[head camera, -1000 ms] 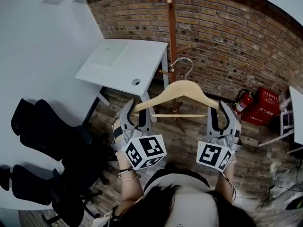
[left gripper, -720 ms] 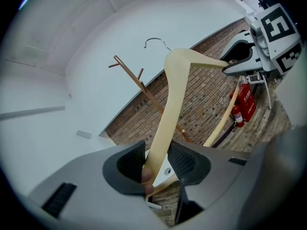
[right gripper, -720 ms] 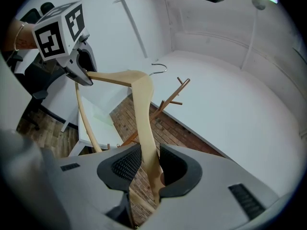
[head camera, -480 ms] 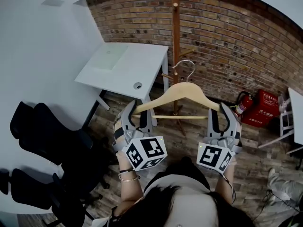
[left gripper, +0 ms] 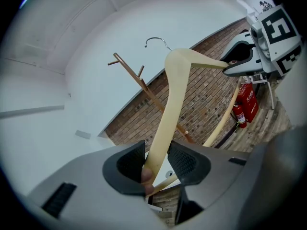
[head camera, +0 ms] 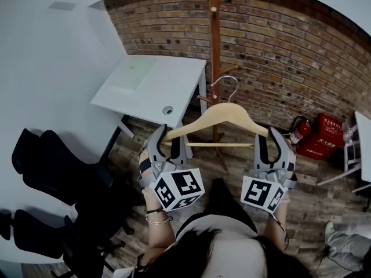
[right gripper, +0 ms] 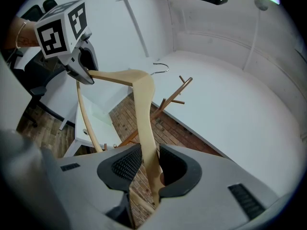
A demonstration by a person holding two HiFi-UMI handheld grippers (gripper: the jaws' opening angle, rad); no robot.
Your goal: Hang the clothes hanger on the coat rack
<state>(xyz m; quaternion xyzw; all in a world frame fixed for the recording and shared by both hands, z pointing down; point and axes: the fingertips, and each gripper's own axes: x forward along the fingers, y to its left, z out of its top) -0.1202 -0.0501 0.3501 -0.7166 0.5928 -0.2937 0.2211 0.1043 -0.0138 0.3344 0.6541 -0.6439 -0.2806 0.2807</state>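
Nearest the head view's camera is the person (head camera: 223, 253), whose two arms reach forward. Each arm carries a claw with a marker cube (head camera: 178, 187) on its back.

The left claw (head camera: 168, 135) is clenched on the left arm of the wooden clothes hanger (head camera: 223, 113), close to its tip. In the left gripper view the pale wood passes straight between the two dark pads. The right claw (head camera: 269, 136) grips the opposite arm in the same way, with the wood pinched between its pads in the right gripper view.

The hanger is held in the air between the two claws, roughly level, above the plank floor (head camera: 232, 169). Its thin crossbar (head camera: 214, 144) runs from one claw towards the other. Its metal hook (head camera: 227, 86) points away from the person towards the coat rack (head camera: 215, 45).

In the head view the hook sits just beside the rack's wooden pole, near a short peg (head camera: 203, 99). Both gripper views show it clear of the pegs, so it is not yet hung.

Black office chairs (head camera: 58, 178) stand to the left. Beyond them a white tabletop (head camera: 145, 88) sits against the wall next to the rack. Furthest back is a brick wall (head camera: 290, 57), with a fire extinguisher (head camera: 299, 130) and a red box (head camera: 322, 135) at its foot on the right.
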